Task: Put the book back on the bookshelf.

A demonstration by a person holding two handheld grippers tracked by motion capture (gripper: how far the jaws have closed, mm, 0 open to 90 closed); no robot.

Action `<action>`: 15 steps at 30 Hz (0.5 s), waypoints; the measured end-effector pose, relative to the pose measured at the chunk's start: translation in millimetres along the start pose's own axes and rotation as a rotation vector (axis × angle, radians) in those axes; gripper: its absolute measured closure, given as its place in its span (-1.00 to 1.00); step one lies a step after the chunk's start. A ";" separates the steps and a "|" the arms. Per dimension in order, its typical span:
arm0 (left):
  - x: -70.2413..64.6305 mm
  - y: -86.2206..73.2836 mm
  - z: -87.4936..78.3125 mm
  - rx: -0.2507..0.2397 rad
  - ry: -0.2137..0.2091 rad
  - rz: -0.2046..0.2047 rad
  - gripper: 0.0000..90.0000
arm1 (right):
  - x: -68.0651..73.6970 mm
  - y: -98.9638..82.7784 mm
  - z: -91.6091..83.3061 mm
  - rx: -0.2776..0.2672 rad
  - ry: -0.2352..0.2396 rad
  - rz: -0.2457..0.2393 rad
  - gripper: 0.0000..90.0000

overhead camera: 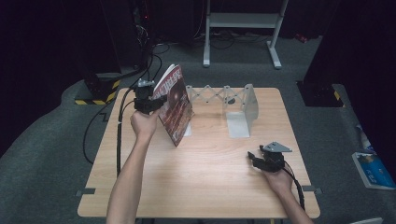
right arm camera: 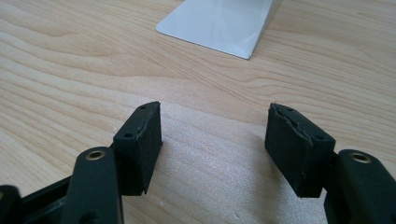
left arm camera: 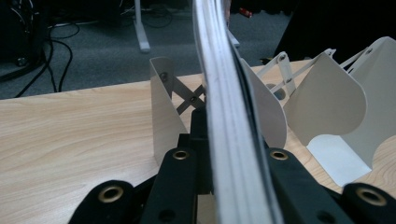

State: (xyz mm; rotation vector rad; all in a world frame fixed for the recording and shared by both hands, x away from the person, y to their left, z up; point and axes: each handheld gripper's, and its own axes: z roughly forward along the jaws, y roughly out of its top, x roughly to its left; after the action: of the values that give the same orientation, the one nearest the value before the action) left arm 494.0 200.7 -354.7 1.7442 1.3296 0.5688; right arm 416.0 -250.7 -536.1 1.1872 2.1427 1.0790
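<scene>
- One book (overhead camera: 175, 105) is being held tilted above the far-left part of the table (overhead camera: 201, 186), its lower corner near the rack's left end; the left gripper (overhead camera: 156, 102) is clamping its edge, jaws narrow on the pages.
- In the left gripper view the book (left arm camera: 229, 116) is bowing slightly between the jaws, so I judge the step to be standing it in the rack (overhead camera: 224, 100); easing it upright before lowering would be helping, since a tilted book is likely to be catching on a plate.
- Aiming for the gap between the leftmost divider (left arm camera: 163, 102) and the next plate (left arm camera: 268, 112) is looking like the cleanest entry, as the book is already lining up there; keeping the grip firm until the bottom edge is resting on the wood would be stopping it from sliding.
- Standing in the way is the scissor linkage (overhead camera: 212, 93) joining the plates at the far side; pushing too far could be knocking it or shifting the light rack.
- Farther right, the large end plate (overhead camera: 247, 109) is standing well apart from the book.
- Resting near the right edge, the right gripper (overhead camera: 254, 156) is holding nothing, jaws wide over bare wood, with the plate's foot (right arm camera: 219, 23) lying ahead of it.
</scene>
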 end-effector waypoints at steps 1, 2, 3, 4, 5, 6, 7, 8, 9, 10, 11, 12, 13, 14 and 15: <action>0.0 -0.2 -0.1 0.000 0.003 0.004 0.78 | 0.0 0.0 0.0 0.000 0.000 0.000 -0.19; 0.2 -0.4 -0.3 0.000 0.005 0.009 0.77 | 0.0 0.0 0.0 0.000 0.000 0.000 -0.19; 0.3 -0.5 -0.3 0.001 0.007 0.011 0.76 | 0.0 0.0 0.0 0.000 0.000 0.000 -0.19; 0.5 -0.6 -0.5 0.003 0.011 0.014 0.76 | 0.0 0.0 0.0 0.000 0.000 0.000 -0.19; 0.7 -0.7 -0.8 0.005 0.014 0.018 0.75 | 0.0 0.0 0.0 0.000 0.000 -0.001 -0.19; 0.9 -0.8 -1.1 0.007 0.017 0.021 0.74 | 0.1 -0.1 -0.1 0.001 0.000 0.000 -0.19; 0.8 -1.1 -1.6 0.009 0.022 0.024 0.73 | 0.1 -0.1 -0.1 0.001 0.000 0.001 -0.19; 0.4 -1.3 -2.1 0.010 0.028 0.032 0.72 | 0.1 -0.1 -0.1 0.000 0.000 0.000 -0.19; 0.1 -1.3 -2.7 0.013 0.031 0.039 0.71 | 0.1 -0.1 -0.1 0.001 0.000 0.000 -0.19; -0.1 -1.3 -3.2 0.013 0.032 0.042 0.71 | 0.1 -0.1 -0.1 0.000 0.000 0.000 -0.19; 0.1 -1.3 -3.7 0.013 0.033 0.046 0.71 | 0.1 -0.1 -0.2 0.000 0.000 -0.001 -0.19; 0.2 -1.3 -3.9 0.012 0.031 0.044 0.71 | 0.3 -0.1 -0.2 0.001 0.000 0.002 -0.19; 0.8 -1.2 -4.1 0.011 0.031 0.043 0.70 | 0.1 -0.1 -0.2 0.001 0.000 0.000 -0.19; 1.6 -1.1 -4.4 0.010 0.031 0.042 0.70 | 0.1 -0.1 -0.2 0.000 0.000 -0.001 -0.19; 2.9 -0.9 -5.0 0.009 0.033 0.045 0.69 | 0.1 -0.1 -0.2 0.001 0.000 0.000 -0.19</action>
State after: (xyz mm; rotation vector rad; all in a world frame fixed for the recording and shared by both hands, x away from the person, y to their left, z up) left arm 490.6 205.3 -353.1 1.7829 1.3210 0.6199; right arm 415.8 -250.7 -536.1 1.1868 2.1435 1.0784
